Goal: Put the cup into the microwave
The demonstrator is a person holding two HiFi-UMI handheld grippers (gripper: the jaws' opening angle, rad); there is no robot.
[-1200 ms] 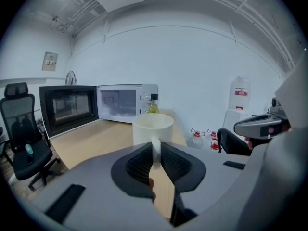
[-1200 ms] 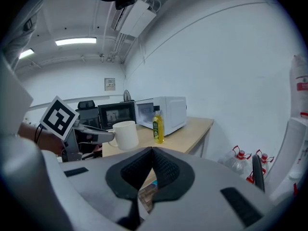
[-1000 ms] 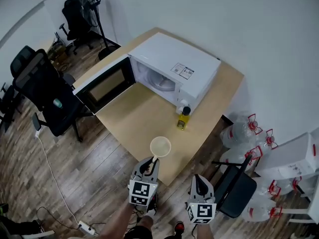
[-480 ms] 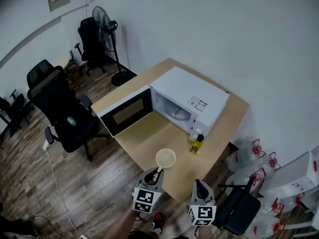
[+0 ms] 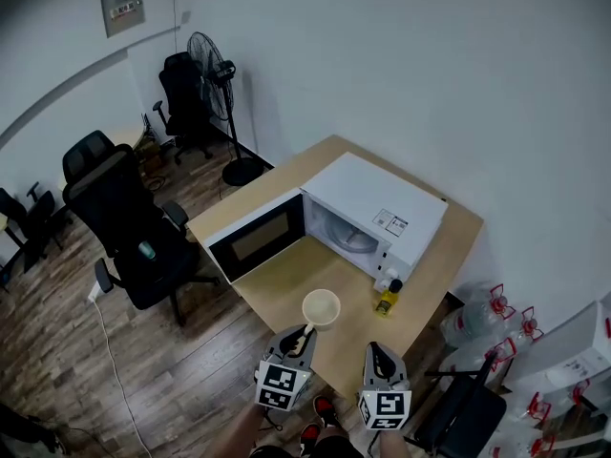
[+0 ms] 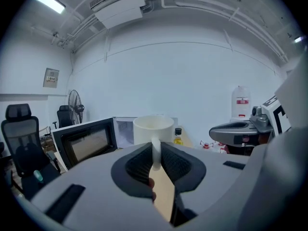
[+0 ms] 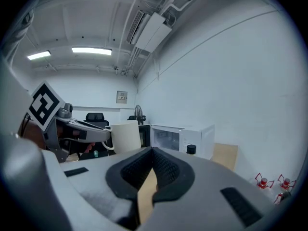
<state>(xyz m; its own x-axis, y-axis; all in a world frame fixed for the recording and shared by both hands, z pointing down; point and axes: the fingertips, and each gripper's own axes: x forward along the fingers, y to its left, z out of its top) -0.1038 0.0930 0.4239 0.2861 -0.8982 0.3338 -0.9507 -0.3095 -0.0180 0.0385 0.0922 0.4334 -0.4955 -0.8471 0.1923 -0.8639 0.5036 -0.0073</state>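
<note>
Standing mouth-up, cup, handle back in left claw

One cup, one microwave, one bottle, one fan and one table. At least three chairs. Two grippers: left gripper, right gripper.

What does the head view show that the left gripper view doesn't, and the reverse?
Head view only: the whole table, the wood floor, the top of the microwave. Left gripper view only: the left gripper shut on the handle of the cup, and ceiling lights. Both: the cup, open microwave, yellow bottle, fan, black chair.
</note>
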